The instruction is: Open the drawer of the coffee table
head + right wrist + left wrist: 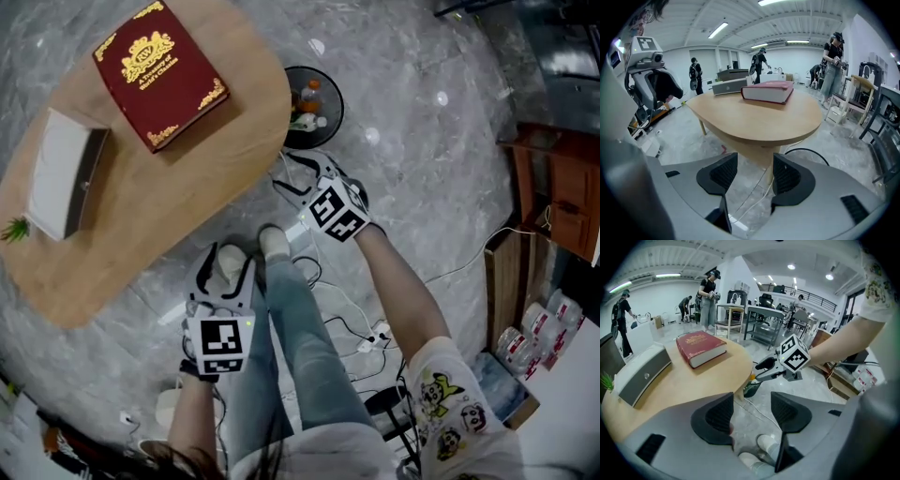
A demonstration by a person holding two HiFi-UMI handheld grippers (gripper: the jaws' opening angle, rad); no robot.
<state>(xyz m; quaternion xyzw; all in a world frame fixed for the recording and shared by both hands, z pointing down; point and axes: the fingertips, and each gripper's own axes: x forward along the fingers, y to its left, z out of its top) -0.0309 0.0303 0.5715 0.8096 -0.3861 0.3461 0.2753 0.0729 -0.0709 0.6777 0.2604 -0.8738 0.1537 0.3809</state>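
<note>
- The left gripper (228, 267) (751, 411) hangs low over the marble floor with its jaws well apart and nothing between them. Only the person's pale shoe (766, 444) and floor show through the gap.
- The right gripper (298, 176) (754, 176) is likewise spread wide and holds nothing. Its jaws frame floor and a white cable (754, 199).
- The wooden coffee-table bench (169, 206) (754, 119) stands straight ahead of the right gripper, which sits below the level of the top. From the left gripper, it lies ahead and to the left (693, 380).
- No view lets me pick out a drawer front under the top.
- A dark red book (161, 73) (701, 348) (768, 91) lies flat on the bench, ahead of both grippers. Its cover carries a gold crest, gold corner ornaments and gold lettering too small to read.
- A white box (64, 173) (642, 373) with a grey face and a small knob rests on the bench, left of the book as the left gripper sees it.
- Each gripper's cube bears black-and-white square markers without readable text.
- A round black bin (314, 105) sits on the floor just beyond the right gripper, beside the bench edge.
</note>
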